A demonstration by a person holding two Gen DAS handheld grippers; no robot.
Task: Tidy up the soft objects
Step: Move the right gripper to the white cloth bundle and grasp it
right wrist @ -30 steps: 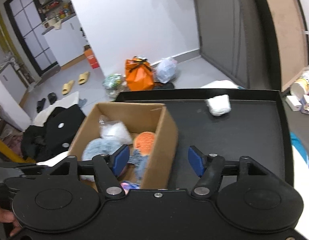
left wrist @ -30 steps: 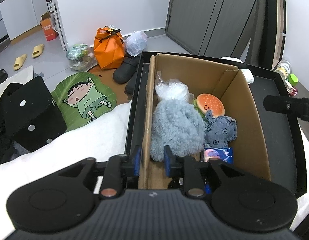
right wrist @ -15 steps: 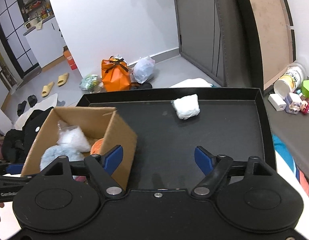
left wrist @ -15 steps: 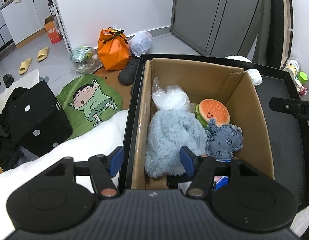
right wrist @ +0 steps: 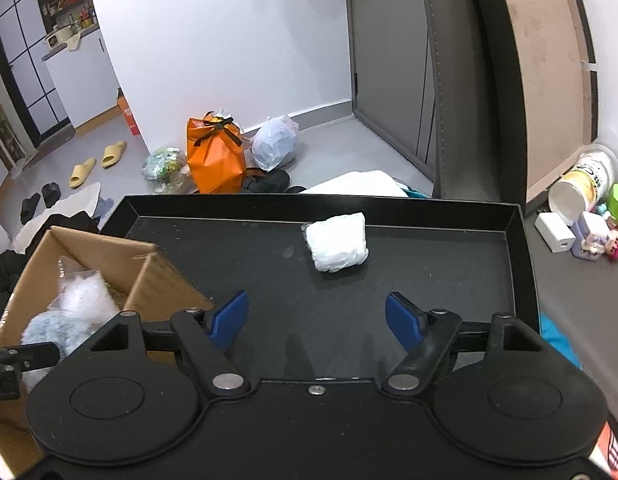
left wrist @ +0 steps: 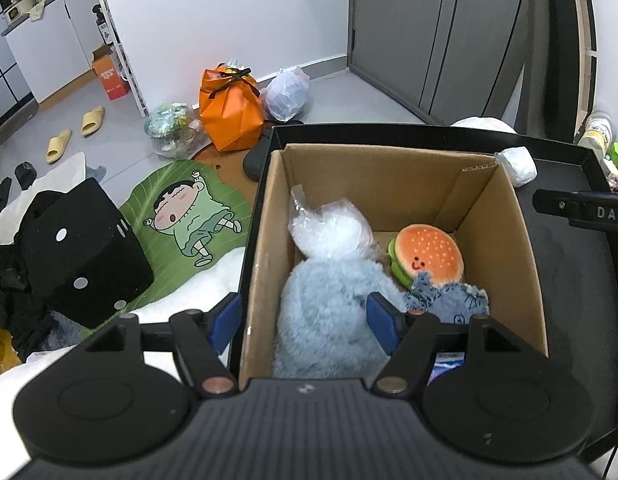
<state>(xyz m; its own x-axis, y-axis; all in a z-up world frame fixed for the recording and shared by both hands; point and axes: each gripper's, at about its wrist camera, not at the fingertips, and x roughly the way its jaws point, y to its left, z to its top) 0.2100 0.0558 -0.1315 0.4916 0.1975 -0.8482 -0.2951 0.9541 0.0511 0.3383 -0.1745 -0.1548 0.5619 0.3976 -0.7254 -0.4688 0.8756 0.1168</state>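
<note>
Both grippers point(left wrist: 305, 318) point(right wrist: 317, 318) wide, empty

My left gripper's point(left wrist: 305, 322) body covers the near end of the cardboard box point(left wrist: 389, 172), so the lower part of the fluffy blue plush point(left wrist: 325, 312) and most of a blue packet point(left wrist: 449, 364) stay hidden. The grey plush point(left wrist: 449, 300) is half behind my right finger. From my right wrist, the box's point(right wrist: 89, 248) contents look blurred and its left side is cut off.

Matt cardboard box point(left wrist: 393, 176), fluffy plush point(left wrist: 325, 308)
</note>
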